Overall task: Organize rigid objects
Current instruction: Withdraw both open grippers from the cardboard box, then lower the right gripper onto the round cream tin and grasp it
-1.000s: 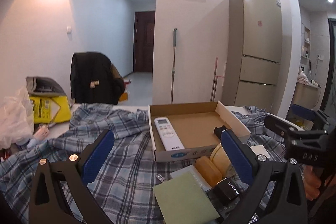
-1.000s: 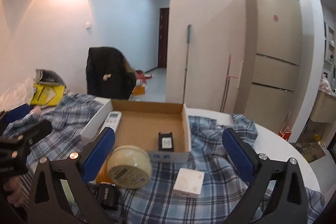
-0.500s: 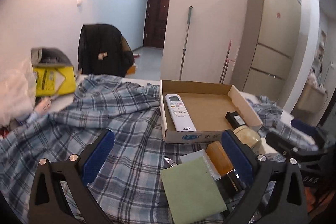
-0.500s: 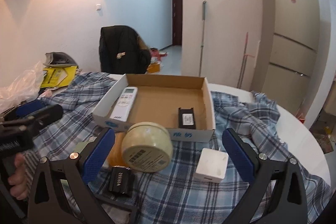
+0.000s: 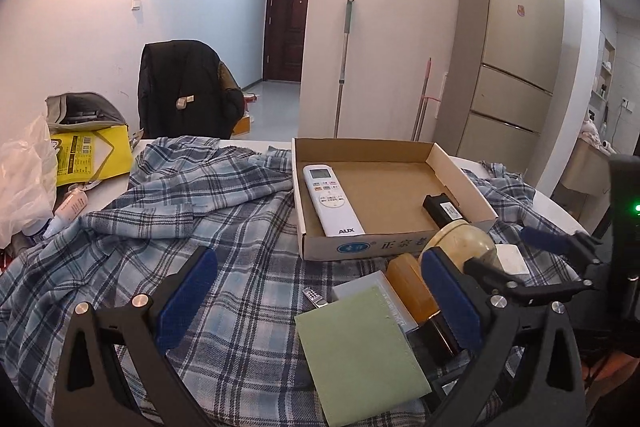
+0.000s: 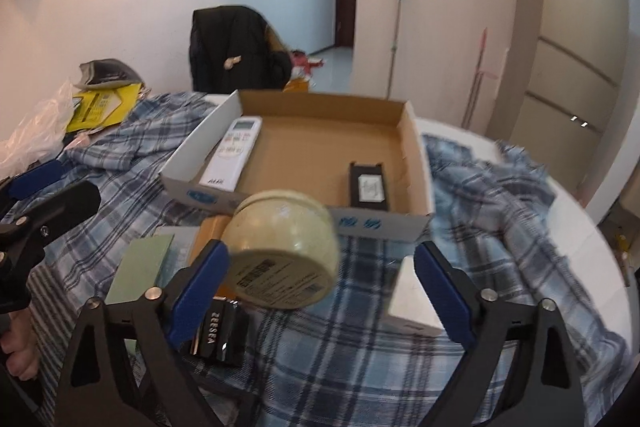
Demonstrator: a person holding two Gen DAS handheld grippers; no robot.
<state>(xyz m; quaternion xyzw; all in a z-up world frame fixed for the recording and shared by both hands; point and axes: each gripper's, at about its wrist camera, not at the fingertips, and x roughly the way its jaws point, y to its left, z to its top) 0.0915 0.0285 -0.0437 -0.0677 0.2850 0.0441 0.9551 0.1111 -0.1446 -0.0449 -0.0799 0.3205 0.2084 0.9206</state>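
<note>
The cream round jar lies tipped on its side just in front of the cardboard box, between the right gripper jaws — they have just been closing, yet neither pad visibly presses it. Inside the box lie a white remote and a black battery. Left of the box the left gripper hangs open over the plaid cloth — nothing held.
</note>
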